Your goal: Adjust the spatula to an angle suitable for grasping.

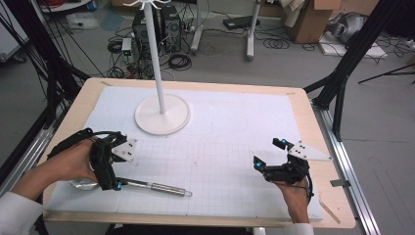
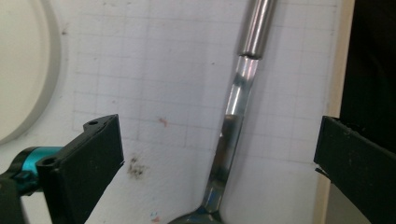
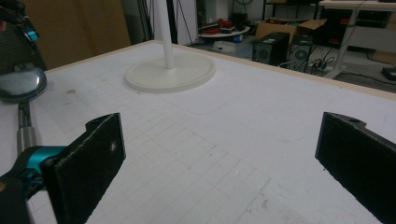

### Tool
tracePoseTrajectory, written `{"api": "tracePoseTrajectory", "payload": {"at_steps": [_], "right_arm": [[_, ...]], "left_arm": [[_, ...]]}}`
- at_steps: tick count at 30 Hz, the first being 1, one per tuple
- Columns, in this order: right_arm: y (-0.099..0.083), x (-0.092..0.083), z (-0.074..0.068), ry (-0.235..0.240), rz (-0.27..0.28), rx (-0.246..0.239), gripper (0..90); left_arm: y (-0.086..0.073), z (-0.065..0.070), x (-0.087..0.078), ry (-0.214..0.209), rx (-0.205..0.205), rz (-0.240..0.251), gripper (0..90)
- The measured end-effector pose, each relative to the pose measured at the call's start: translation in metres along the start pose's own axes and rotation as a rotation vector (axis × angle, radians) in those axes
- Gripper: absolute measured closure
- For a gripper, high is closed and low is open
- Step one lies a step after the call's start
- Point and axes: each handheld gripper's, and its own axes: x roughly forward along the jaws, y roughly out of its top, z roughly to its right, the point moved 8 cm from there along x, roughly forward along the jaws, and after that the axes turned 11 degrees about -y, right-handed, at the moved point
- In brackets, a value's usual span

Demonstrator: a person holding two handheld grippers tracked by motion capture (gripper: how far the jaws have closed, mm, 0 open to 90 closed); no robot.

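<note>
Just beyond the ladle (image 1: 151, 186) stands a white rack (image 1: 162, 115).

— Premises? 
— A lab; computer towers (image 1: 152, 30) on the floor amid loose cables (image 1: 276, 43); cardboard boxes (image 1: 313, 19); black frame struts (image 1: 352, 54) flanking a gridded table (image 1: 235, 142).

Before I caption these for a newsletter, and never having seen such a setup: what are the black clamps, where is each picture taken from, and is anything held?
A person holds a two-jaw tool in each hand: the left gripper and the right gripper. One camera looks down from above; the other two ride on the grippers and look along their black jaws. On the white gridded mat lie a steel ladle and a white stand with a round base. Both grippers are open; neither holds anything. The ladle's handle lies between the left jaws, untouched.
</note>
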Motion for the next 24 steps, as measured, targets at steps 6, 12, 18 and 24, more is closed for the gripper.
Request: {"api": "tracePoseTrajectory", "payload": {"at_steps": [6,12,18,24], "right_arm": [[0.001,0.0,0.0,0.0,0.011,-0.005,0.4],[0.001,-0.001,0.0,0.002,0.008,-0.001,0.4],[0.003,-0.002,0.0,0.0,0.016,-0.004,0.4],[0.004,-0.002,0.0,-0.003,0.023,-0.015,0.4]], "left_arm": [[0.006,0.003,0.014,-0.039,0.023,-0.031,1.8],[0.007,0.006,0.026,-0.065,0.04,-0.071,1.8],[0.006,0.007,0.042,-0.072,0.045,-0.116,3.3],[0.0,0.004,0.053,-0.066,0.04,-0.168,3.9]]}}
